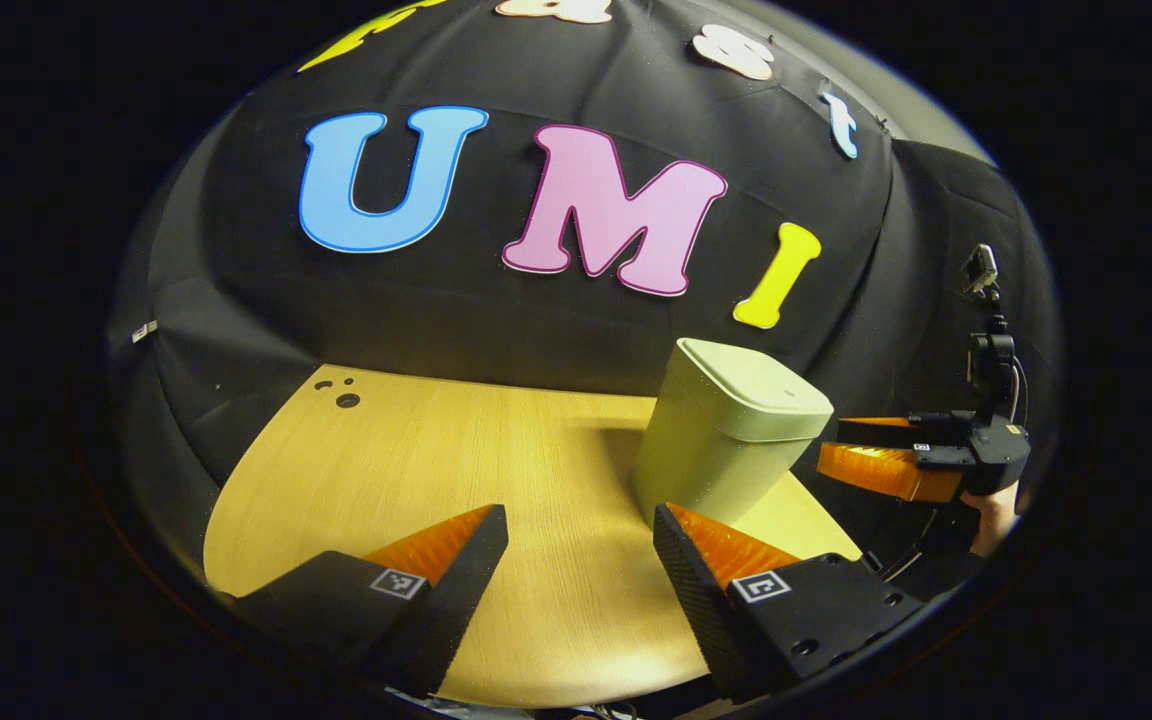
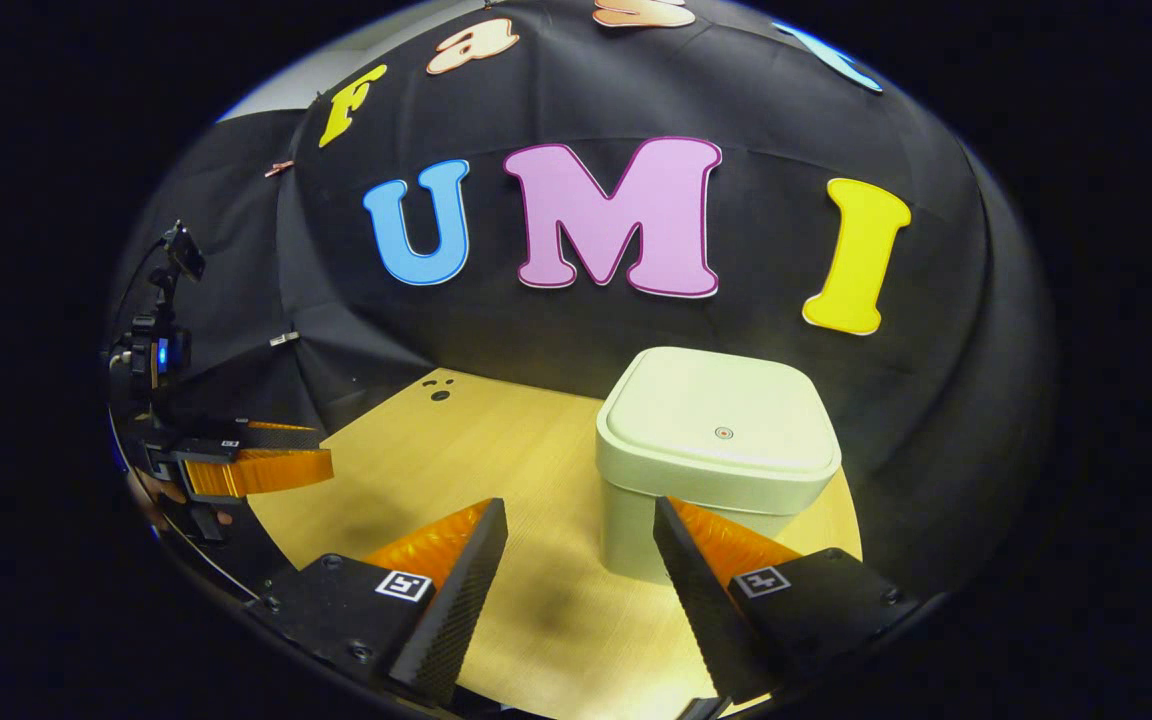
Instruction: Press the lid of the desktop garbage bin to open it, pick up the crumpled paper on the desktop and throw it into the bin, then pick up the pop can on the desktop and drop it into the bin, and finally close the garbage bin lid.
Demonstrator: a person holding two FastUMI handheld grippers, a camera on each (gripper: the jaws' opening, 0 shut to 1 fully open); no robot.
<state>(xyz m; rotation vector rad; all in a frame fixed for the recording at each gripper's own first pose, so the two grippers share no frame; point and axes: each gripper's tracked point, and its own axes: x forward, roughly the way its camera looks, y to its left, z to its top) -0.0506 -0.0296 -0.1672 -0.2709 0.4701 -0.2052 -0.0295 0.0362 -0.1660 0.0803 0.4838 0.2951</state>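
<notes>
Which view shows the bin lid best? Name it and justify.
The right gripper view: it looks down on the bin lid, showing its whole closed top and centre button. The left gripper view shows the lid obliquely, mostly its edge.

Sharp, dim booth, tabletop brightly lit, soft shadows, edges bowed by fisheye

From my left gripper the wooden table lies bare ahead and to the left, room to pass. The bin, lid shut, stands ahead to the right. My right gripper has its fingers apart; the bin blocks that side.
</notes>
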